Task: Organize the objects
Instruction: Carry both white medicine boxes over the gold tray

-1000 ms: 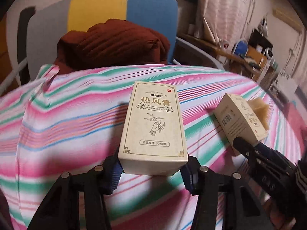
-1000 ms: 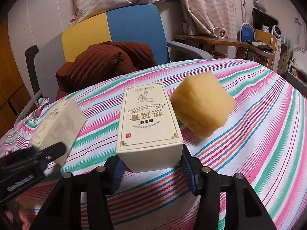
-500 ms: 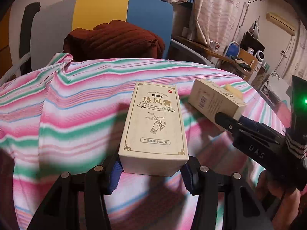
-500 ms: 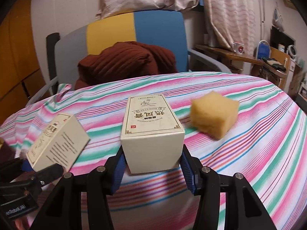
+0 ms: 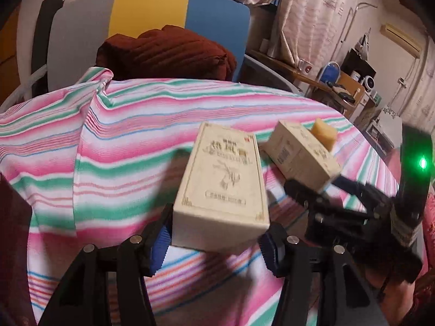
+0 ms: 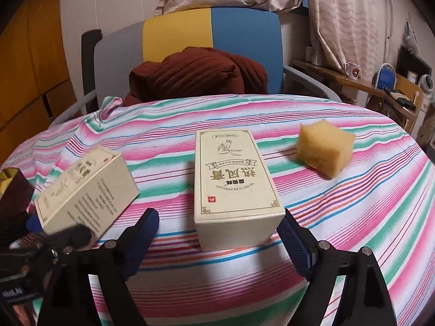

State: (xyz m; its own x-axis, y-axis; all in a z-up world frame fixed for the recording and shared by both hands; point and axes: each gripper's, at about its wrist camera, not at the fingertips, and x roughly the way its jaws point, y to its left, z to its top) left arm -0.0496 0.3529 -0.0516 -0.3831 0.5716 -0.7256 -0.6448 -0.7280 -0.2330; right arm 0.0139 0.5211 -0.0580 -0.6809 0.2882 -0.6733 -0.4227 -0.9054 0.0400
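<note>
Cardboard boxes, two alike: one [image 5: 221, 190] clamped in the left gripper [image 5: 217, 241], one [image 6: 235, 187] on the striped bench [image 6: 353, 203], the right gripper [image 6: 220, 240] jaws apart, apparently just released. Light, stiff, crushable; hold across the narrow sides near the base. Sponge [image 6: 325, 149] lies nearby.

striped cloth over the worktop [image 6: 353, 203], grey, yellow and blue chair [image 6: 212, 40] holding a maroon quilted bundle [image 6: 198, 76], pale curtains [image 6: 353, 21], cluttered wooden shelf [image 6: 367, 87], dim warm light
</note>
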